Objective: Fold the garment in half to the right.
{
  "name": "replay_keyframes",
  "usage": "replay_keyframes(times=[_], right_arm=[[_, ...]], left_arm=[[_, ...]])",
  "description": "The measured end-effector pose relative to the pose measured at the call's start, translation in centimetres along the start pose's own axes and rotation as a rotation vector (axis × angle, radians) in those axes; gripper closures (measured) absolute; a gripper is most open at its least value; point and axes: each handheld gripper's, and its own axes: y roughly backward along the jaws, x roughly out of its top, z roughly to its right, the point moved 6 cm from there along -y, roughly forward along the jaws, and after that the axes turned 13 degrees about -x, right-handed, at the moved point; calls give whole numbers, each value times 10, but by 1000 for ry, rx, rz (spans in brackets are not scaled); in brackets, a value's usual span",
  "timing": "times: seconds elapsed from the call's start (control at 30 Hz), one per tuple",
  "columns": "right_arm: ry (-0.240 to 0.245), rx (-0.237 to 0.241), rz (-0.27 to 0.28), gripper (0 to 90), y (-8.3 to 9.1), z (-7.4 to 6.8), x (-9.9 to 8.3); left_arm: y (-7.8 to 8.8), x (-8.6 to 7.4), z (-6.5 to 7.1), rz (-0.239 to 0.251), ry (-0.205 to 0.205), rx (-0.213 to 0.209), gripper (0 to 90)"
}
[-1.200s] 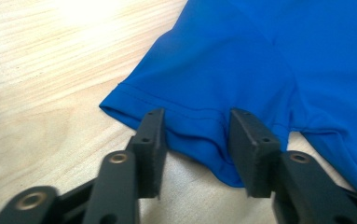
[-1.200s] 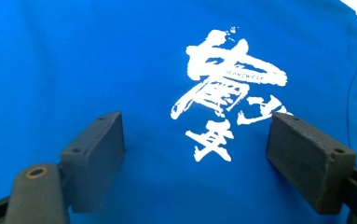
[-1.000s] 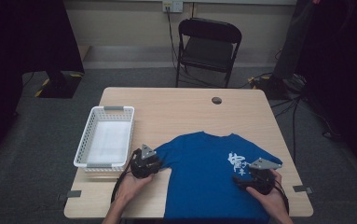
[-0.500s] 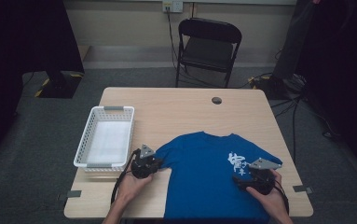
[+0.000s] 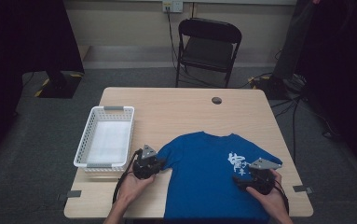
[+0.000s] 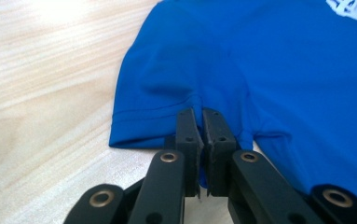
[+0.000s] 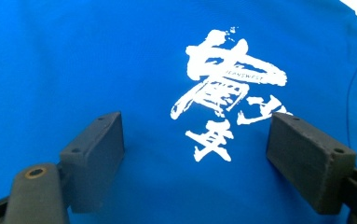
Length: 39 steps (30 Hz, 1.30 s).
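Broadly, the wooden surface (image 5: 181, 112) carries a blue T-shirt (image 5: 209, 177) spread flat at its near edge, front up, with a white brush-lettered print (image 7: 227, 93) toward the person's right. A white slotted basket (image 5: 105, 136) sits just beside the shirt's left sleeve (image 6: 167, 88), and a folding chair (image 5: 206, 49) stands beyond the far edge. The left gripper (image 5: 154, 163) has just been closing, and its jaws now pinch the sleeve's fabric near the armpit seam. The right gripper (image 5: 250, 179) hovers over the print with jaws wide, nothing between them. The shirt looks light, limp and prone to bunching, so hems, seams or a sleeve edge likely give the surest hold.
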Motion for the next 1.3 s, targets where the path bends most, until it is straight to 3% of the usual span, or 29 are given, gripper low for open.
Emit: replay_keyframes(times=[0.23, 0.37, 0.8, 1.3], right_arm=[[0, 0, 0, 181, 0, 0, 0], [0, 1, 0, 181, 0, 0, 0], [0, 1, 0, 180, 0, 0, 0], [0, 2, 0, 181, 0, 0, 0]], left_arm=[[6, 10, 9, 39, -44, -7, 867], [2, 16, 20, 38, -88, -8, 868], [-2, 26, 29, 14, -151, 7, 869], [-34, 43, 47, -15, -214, -18, 867]])
